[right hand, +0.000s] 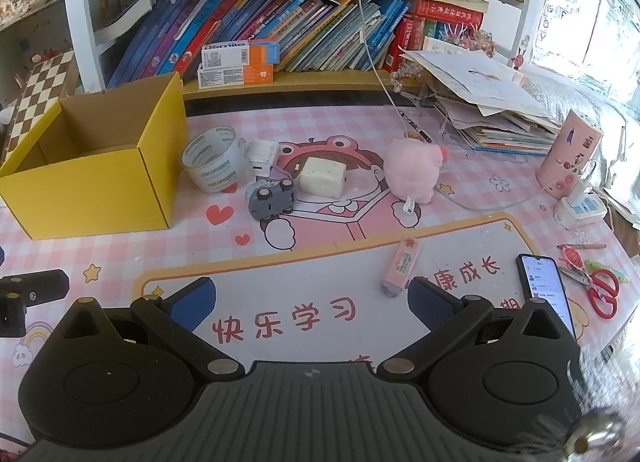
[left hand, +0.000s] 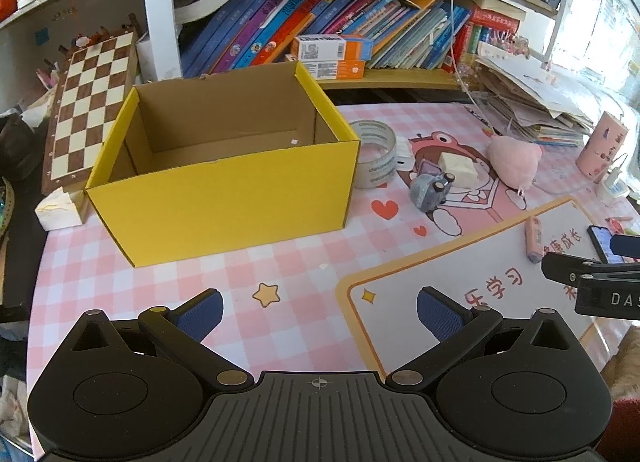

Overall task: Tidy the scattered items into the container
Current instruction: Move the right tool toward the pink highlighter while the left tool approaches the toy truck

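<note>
An open yellow cardboard box (left hand: 224, 194) (right hand: 92, 190) stands empty on the pink mat. Right of it lie a tape roll (left hand: 374, 154) (right hand: 214, 164), a white charger (right hand: 264, 154), a grey toy car (left hand: 430, 190) (right hand: 272, 198), a cream block (left hand: 458, 170) (right hand: 323, 176), a pink plush (left hand: 514, 160) (right hand: 412, 170) and a pink marker (left hand: 534, 240) (right hand: 400, 272). My left gripper (left hand: 320, 314) hovers open in front of the box, holding nothing. My right gripper (right hand: 310, 304) is open too, just short of the marker.
A chessboard (left hand: 90, 102) leans left of the box. Behind is a bookshelf (right hand: 280, 22); a paper stack (right hand: 480, 110) and a pink cup (right hand: 568, 154) are at the right. A phone (right hand: 546, 290), scissors (right hand: 604, 290) and a power strip (right hand: 578, 208) lie near the right edge.
</note>
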`<state>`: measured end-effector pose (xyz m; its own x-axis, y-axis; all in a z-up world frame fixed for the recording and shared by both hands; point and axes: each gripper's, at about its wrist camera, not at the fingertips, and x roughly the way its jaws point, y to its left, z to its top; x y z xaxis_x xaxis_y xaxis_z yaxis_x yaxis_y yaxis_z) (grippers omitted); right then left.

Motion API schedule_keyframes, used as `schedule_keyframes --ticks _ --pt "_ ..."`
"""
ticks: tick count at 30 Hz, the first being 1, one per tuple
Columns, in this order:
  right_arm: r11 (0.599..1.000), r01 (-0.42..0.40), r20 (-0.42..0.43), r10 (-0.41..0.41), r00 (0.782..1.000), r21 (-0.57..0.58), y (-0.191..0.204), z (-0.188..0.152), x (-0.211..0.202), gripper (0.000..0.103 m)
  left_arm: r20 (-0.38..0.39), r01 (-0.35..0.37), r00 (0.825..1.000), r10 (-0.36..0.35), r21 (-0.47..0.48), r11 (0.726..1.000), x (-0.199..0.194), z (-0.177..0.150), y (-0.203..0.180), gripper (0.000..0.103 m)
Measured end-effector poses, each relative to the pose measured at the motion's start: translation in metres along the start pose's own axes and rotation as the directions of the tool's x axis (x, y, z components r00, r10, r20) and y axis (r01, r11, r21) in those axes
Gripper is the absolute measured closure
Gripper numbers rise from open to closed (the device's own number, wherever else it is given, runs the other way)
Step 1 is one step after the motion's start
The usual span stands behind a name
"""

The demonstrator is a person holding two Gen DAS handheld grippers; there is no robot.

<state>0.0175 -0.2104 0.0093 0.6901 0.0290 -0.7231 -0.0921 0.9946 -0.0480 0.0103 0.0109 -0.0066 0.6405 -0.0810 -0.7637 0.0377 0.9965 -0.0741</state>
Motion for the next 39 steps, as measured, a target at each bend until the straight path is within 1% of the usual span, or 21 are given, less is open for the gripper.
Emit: schedule_keyframes --ticks 4,10,18,22,28,34,39 --pt "1.000 -0.010 0.003 0.010 1.000 -0.001 0.000 0.000 -0.001 0.000 0.005 0.017 1.000 -0.017 0.000 1.000 0.000 0.000 0.000 0.000" --pt "1.000 -0.031 0.002 0.031 1.000 0.005 -0.002 0.000 -0.001 0.000 0.020 0.061 0.998 -0.061 0.019 0.998 -0.002 0.000 -0.004 0.000" --pt "0.999 -0.040 -0.003 0.040 0.999 0.014 -0.005 0.000 0.001 0.000 0.032 0.071 0.997 -0.072 0.027 0.997 -0.002 0.001 -0.008 0.000" --pt "0.999 -0.041 -0.013 0.041 0.999 0.020 -0.009 0.001 0.005 0.000 0.025 0.067 0.997 -0.067 0.020 0.998 0.001 0.002 -0.009 0.000" --pt "0.998 -0.064 -0.019 0.064 0.998 0.018 -0.015 0.002 0.010 0.000 0.017 0.053 0.998 -0.053 0.004 0.999 0.004 0.005 -0.013 0.000" --pt "0.995 -0.098 -0.009 0.098 0.995 -0.007 -0.020 0.005 0.012 0.000 -0.018 0.023 1.000 -0.023 -0.003 1.000 0.013 0.007 -0.021 0.000" --pt "0.994 -0.113 -0.016 0.113 0.993 -0.006 -0.031 0.007 0.019 0.002 -0.038 0.020 0.999 -0.020 0.004 1.000 0.020 0.009 -0.032 0.000"
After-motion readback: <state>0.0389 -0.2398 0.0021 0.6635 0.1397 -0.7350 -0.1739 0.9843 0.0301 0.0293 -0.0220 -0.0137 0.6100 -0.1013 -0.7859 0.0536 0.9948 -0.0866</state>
